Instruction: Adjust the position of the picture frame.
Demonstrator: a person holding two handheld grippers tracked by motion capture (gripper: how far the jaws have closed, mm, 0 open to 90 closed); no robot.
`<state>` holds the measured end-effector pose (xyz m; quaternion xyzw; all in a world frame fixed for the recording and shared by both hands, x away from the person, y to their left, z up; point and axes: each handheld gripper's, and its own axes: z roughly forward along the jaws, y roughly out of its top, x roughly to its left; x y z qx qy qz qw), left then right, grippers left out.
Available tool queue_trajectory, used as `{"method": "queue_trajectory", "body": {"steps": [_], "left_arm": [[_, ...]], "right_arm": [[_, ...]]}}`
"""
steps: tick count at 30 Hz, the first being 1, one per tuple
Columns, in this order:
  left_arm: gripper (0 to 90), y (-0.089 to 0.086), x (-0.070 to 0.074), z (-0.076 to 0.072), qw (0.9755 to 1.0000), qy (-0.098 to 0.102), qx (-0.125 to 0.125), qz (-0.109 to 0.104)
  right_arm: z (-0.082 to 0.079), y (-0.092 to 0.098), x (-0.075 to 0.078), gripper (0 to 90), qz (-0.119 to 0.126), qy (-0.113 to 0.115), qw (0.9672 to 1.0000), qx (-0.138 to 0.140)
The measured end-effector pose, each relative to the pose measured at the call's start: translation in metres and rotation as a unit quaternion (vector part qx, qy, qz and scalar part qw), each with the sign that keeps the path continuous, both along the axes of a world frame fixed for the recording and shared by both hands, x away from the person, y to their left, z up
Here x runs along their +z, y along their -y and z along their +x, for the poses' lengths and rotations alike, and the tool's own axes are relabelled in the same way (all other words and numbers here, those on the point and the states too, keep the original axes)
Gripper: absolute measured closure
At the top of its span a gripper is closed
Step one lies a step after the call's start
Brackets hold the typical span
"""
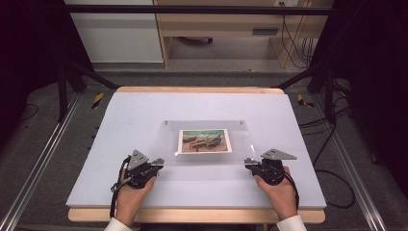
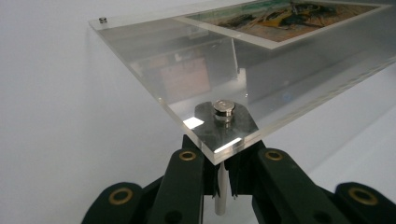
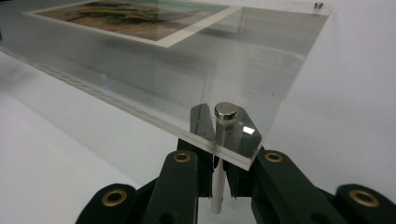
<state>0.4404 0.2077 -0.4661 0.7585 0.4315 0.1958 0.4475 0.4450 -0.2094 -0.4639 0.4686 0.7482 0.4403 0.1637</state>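
A clear acrylic picture frame panel [image 1: 208, 144] with a colourful landscape print [image 1: 204, 141] was seen at centre frame on the white padded surface [image 1: 125, 120]. The left claw [image 1: 155, 164] was clamped together on the thin metal standoff pin [image 2: 222, 189] under the panel's lower-left corner; the right claw [image 1: 250, 164] was clamped on the matching pin [image 3: 217, 186] at lower right. For a clean lift, both corners should probably be raised evenly, panel kept level, grips kept firm.
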Motion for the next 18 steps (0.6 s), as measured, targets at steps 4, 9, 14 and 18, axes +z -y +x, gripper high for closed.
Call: {"method": "queue_trajectory", "body": {"steps": [4,9,14,18], "left_arm": [[83.3,0.0005,-0.0019,0.0,1.0,-0.004,0.001,0.001],[83.3,0.0005,-0.0053,0.0001,0.9999,-0.015,0.0,0.005],[83.4,0.0009,-0.0067,0.0003,0.9998,-0.018,0.001,0.005],[83.3,0.0014,-0.0066,0.0002,0.9998,-0.017,0.002,0.007]], "right_arm": [[-0.0001,-0.0005,-0.002,82.2,0.001,-0.008,1.0,-0.002],[-0.0001,-0.0013,-0.0065,80.7,-0.008,-0.016,0.9998,0.001],[0.0002,-0.0017,-0.0078,80.2,-0.008,-0.022,0.9997,0.001],[0.0003,-0.0017,-0.0072,80.4,-0.008,-0.016,0.9998,0.0]]}}
